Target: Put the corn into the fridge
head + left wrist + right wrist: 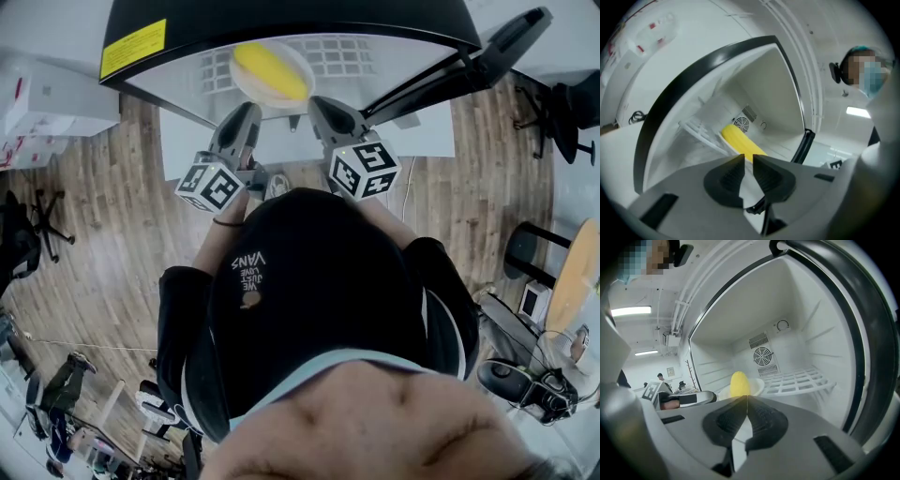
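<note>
The corn (270, 73) already lies inside the fridge (281, 23), on a pale plate (758, 384) that rests on the white wire shelf (801, 379), roughly midway between the fridge's mouth and the fan grille on its back wall. I have both tools just outside the fridge's mouth and neither touches the cob. My left gripper (748, 157) has its jaws a narrow slit apart with nothing between them. My right gripper (746, 398) has its tips pressed together, also empty. What matters for the next move is how the cob lies. Its long axis runs from the back of the fridge toward the front, slanted so the near end points at my right gripper, which sees it almost end-on. The left gripper sees it along its flank. I judge the right the nearer of the two. The cob is plain bright yellow, smooth and blunt-ended, and shows no husk. The fridge door (487, 52) stands open on the right gripper's side, so I take closing it to be what is left.
</note>
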